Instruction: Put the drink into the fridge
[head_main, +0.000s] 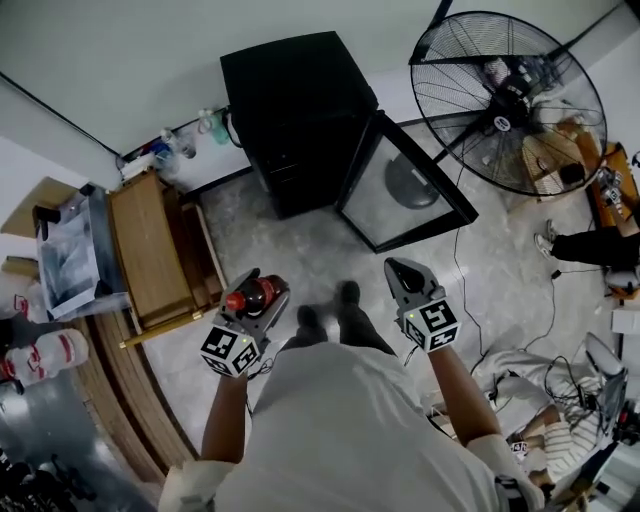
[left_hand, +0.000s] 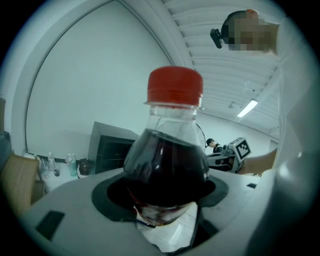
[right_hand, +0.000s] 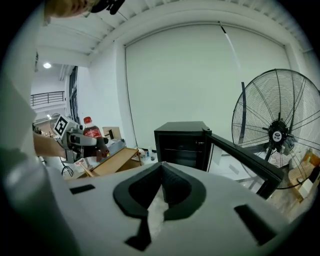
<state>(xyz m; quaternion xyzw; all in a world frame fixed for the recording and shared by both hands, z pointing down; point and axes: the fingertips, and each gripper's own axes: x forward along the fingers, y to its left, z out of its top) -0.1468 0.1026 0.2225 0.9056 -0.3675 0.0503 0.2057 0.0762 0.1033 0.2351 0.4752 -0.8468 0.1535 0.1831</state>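
Note:
A bottle of dark drink (head_main: 250, 296) with a red cap stands between the jaws of my left gripper (head_main: 266, 292), which is shut on its body. In the left gripper view the bottle (left_hand: 167, 160) fills the middle, upright, its lower part wedged between the dark pads (left_hand: 112, 192). My right gripper (head_main: 401, 271) is held level beside it, shut, with nothing in it; its pads meet at the tip (right_hand: 161, 172). The black fridge (head_main: 295, 110) stands ahead against the wall, its glass door (head_main: 400, 190) swung open to the right. From the right gripper view I look into the fridge's open front (right_hand: 180, 142).
A big floor fan (head_main: 510, 100) stands right of the fridge door, with cables on the floor below it. Wooden boards and a crate (head_main: 150, 250) lie left. Water bottles (head_main: 170, 145) sit by the wall. Another person's legs (head_main: 590, 245) show at the right edge.

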